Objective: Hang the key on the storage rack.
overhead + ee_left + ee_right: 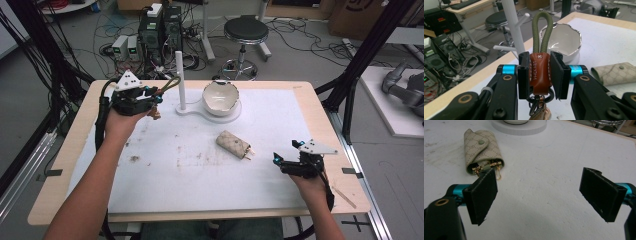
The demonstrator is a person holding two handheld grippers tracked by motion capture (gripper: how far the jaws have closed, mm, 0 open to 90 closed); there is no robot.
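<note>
Brown leather key fob with olive cord loop (539,72) sits clamped in our left gripper (540,75); we should thread that loop squarely over the white peg stand (180,80) (right gripper (541,195) gapes empty).

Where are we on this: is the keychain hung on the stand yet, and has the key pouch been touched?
Done: the left hand-held gripper has the keychain clamped by its brown leather tab, green loop up. In hand: it is held near the white peg stand, not yet on a peg. Left: probably hanging it. The key pouch lies on the mat; the right hand-held gripper is open beside it.
</note>
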